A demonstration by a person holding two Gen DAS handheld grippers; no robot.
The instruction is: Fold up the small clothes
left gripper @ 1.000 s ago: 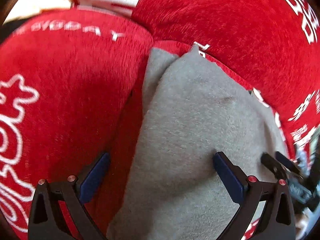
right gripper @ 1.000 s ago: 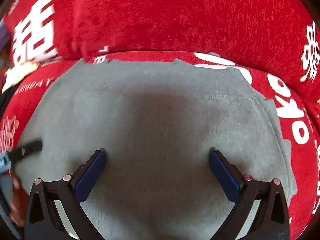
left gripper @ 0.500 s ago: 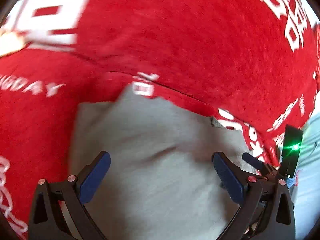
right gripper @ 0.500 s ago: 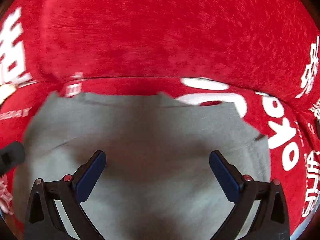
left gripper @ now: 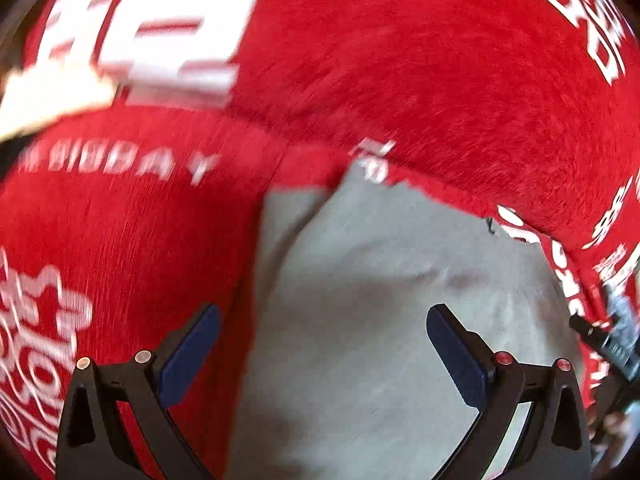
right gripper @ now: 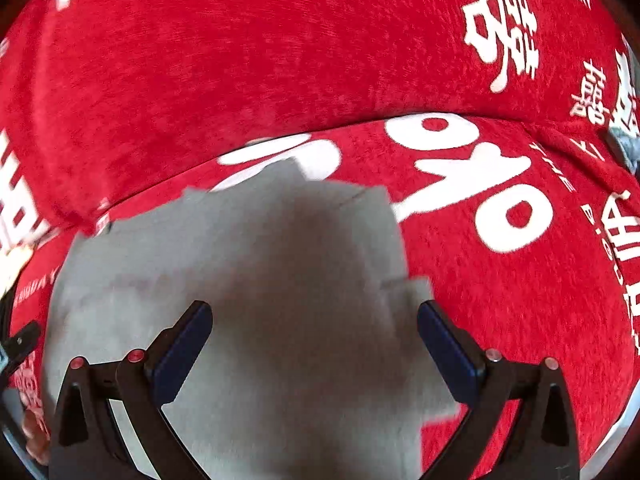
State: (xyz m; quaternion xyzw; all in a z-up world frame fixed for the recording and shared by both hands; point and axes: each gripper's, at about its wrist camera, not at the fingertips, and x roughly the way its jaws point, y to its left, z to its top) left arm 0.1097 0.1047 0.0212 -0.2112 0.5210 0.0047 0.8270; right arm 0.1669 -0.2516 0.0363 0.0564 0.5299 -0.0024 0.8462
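A small grey garment [left gripper: 384, 320] lies folded flat on a red sofa seat; it also shows in the right wrist view [right gripper: 248, 304]. My left gripper [left gripper: 322, 344] is open and empty, hovering over the garment's left edge, with its left finger over the red seat. My right gripper [right gripper: 314, 340] is open and empty above the garment's right part, where layered edges show [right gripper: 404, 288]. The other gripper shows at the right edge of the left wrist view [left gripper: 608, 344].
The red sofa cover with white lettering [right gripper: 500, 216] surrounds the garment. A red back cushion [left gripper: 420, 60] rises just behind it, also in the right wrist view [right gripper: 240, 60]. A pale object [left gripper: 52, 100] sits at the far left.
Both grippers have shifted over the garment while staying open. The left view swung back left; the right view swung right, showing the garment's right edge and more seat.
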